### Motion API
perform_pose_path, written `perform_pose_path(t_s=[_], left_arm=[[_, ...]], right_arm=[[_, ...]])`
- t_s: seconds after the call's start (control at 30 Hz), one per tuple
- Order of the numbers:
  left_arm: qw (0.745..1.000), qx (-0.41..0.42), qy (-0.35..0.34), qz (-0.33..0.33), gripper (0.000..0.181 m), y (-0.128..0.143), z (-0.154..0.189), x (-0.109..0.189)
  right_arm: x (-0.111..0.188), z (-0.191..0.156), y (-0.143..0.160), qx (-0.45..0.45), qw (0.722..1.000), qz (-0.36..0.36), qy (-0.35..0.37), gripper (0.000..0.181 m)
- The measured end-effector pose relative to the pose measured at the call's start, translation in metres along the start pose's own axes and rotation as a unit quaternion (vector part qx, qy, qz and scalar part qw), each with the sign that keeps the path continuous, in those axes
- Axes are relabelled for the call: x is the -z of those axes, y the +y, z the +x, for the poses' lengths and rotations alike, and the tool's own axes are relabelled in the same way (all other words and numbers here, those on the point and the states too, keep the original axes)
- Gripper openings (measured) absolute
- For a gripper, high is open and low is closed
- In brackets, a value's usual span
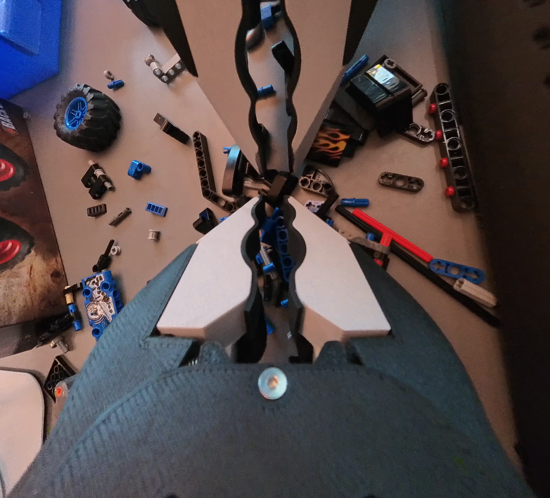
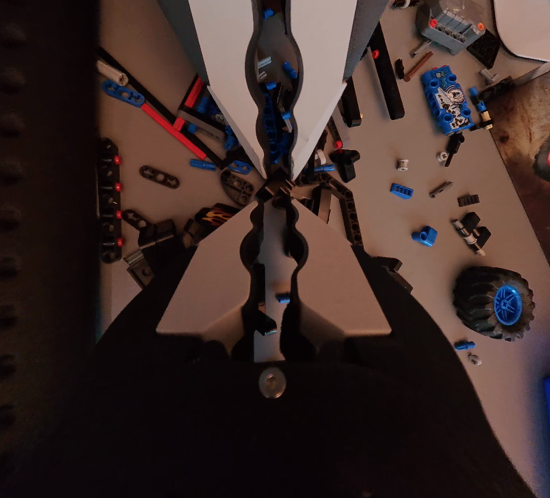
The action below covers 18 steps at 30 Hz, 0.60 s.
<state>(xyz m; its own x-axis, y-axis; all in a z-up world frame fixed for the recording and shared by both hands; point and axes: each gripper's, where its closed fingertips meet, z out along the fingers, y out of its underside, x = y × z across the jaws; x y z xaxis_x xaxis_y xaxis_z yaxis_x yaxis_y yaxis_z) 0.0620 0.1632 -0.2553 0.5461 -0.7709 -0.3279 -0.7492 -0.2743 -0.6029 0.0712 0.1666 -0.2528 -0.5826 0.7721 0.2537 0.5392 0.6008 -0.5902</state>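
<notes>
Seemingly both tongs (image 1: 273, 201) pinch one half-hidden black piece (image 1: 278, 186).

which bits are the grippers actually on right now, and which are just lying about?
In hand:
black piece, pinched tip to tip between left gripper and right gripper, fingers closed on it from opposite sides

Lying about:
wheel
printed blue block
red axle
flame panel
beam with red pins
blue box
</notes>
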Motion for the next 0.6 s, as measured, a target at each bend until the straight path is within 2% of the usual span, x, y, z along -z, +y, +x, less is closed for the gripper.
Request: perform_pose_path(t_s=[0.37, 0.6], left_arm=[[0.999, 0.021, 0.022, 0.042, 0.009, -0.005, -0.001, 0.010], [0.992, 0.049, 0.060, 0.100, 0.007, -0.017, 0.002, 0.025]], right_arm=[[0.007, 0.002, -0.006, 0.021, 0.999, 0.027, 0.013, 0.016], [0.013, 0.006, -0.012, 0.092, 0.993, 0.038, 0.065, 0.011]])
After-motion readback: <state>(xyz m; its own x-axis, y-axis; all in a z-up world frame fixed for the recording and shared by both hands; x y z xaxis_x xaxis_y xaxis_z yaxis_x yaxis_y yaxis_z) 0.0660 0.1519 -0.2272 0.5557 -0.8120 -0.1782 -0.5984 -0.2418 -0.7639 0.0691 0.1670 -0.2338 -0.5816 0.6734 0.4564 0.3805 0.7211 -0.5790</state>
